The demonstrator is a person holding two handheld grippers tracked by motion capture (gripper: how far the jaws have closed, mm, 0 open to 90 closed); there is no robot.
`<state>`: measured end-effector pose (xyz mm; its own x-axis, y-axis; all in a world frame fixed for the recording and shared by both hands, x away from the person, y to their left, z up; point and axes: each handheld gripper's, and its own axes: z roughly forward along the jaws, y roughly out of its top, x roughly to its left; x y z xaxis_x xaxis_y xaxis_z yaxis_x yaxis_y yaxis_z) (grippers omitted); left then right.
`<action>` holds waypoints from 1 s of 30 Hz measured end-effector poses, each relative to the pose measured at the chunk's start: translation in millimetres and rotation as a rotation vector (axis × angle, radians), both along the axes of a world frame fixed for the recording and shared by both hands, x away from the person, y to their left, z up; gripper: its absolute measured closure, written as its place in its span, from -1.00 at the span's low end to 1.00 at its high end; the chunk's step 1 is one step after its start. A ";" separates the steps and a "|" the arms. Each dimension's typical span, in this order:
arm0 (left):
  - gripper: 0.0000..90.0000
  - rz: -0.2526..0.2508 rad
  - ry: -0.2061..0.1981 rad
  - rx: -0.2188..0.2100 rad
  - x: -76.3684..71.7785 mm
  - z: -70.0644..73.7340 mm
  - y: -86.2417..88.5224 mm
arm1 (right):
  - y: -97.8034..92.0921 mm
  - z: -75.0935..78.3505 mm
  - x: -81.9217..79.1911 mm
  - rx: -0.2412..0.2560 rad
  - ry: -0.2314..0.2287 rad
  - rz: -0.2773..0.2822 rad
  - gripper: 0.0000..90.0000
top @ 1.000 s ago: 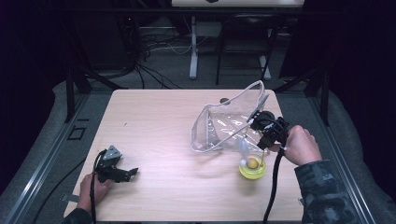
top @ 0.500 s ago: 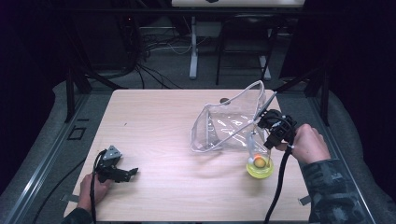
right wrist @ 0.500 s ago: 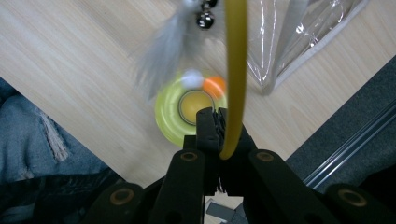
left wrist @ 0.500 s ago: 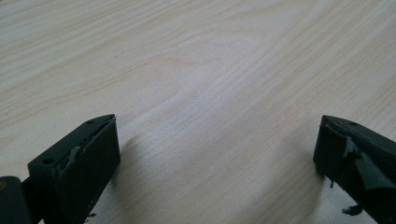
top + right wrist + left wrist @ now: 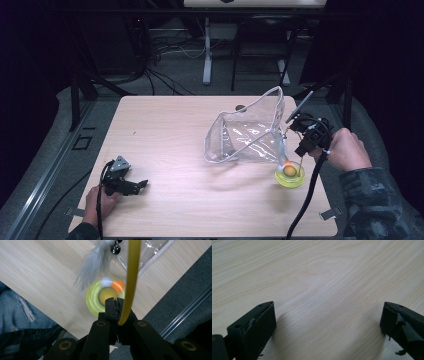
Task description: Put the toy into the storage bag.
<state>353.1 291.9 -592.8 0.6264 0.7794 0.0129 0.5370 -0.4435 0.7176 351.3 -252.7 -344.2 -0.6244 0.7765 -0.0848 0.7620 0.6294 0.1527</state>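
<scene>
In the right gripper view, the right hand-held gripper point(image 5: 117, 312) has its jaws closed on a yellow wand point(image 5: 131, 277). The wand's long axis runs almost straight up the frame from the jaws, bowing slightly, and leaves at the top centre. Beyond the jaw tips a yellow disc point(image 5: 105, 297) lies flat on the counter point(image 5: 45, 272) near its edge, with an orange ball point(image 5: 118, 286) and a white blur on its rim. A grey feather point(image 5: 91, 266) and a small dark bell point(image 5: 115, 249) hang above the disc, toward the upper middle of the frame; how they join the wand cannot be told. A clear bag point(image 5: 155, 252) shows at the upper right.

In the high view, the right hand point(image 5: 346, 149) comes in from the lower right and holds its hand-held gripper point(image 5: 309, 134) above the counter's right edge, tilted down and leftward. The disc point(image 5: 290, 175) sits just below it in the frame. The bag point(image 5: 247, 132) stands open at right of centre, its rim rising to the upper right.

At the lower left, the left hand point(image 5: 97, 200) rests on the counter point(image 5: 165, 125) with its hand-held gripper point(image 5: 131, 185) pointing right, well apart from the bag. In the left gripper view, its jaws are spread wide over bare wood point(image 5: 317, 285), holding nothing.
</scene>
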 end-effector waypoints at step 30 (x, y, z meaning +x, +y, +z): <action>-0.99 -0.007 0.015 0.000 0.0 0.9 0.6 | -34.9 45.2 22.8 -0.046 -0.095 -0.139 0.95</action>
